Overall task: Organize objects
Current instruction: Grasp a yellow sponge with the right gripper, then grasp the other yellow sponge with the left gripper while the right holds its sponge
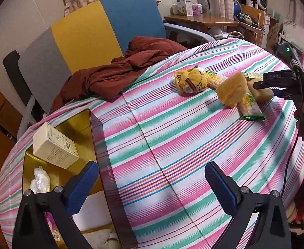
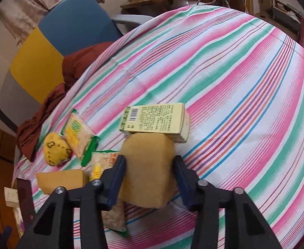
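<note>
While the left gripper point(image 1: 152, 183) hung with its blue-padded jaws spread wide and nothing between them, its camera looked down over a table under a pink, green and white striped cloth point(image 1: 172, 137). At the lower left stood an open gold-lined metal tin point(image 1: 77, 124), holding a cream-coloured cardboard box point(image 1: 54, 146) and a crumpled clear plastic bag point(image 1: 40, 179); the left finger sat just over the tin's rim. Farther across the cloth lay a rolled yellow patterned sock point(image 1: 190, 81), a green-edged snack packet point(image 1: 211, 77) touching it, a tan sponge block point(image 1: 233, 92) and a second green-edged packet point(image 1: 250, 106) beneath that block. The right gripper point(image 1: 266, 87) reached in from the right edge, closed around a paler tan block. A rust-brown garment point(image 1: 114, 76) was heaped on the chair beyond.

In the right wrist view, the right gripper point(image 2: 150, 171) had its jaws drawn in narrow on a tan rectangular sponge point(image 2: 148, 170), both pads pressing its sides. The sponge stood near the middle of the striped cloth point(image 2: 235, 83), touching a pale green printed carton point(image 2: 154, 121) just behind it. To its left were a second tan sponge point(image 2: 61, 179), two snack packets point(image 2: 78, 132) and the yellow sock point(image 2: 55, 148).
</note>
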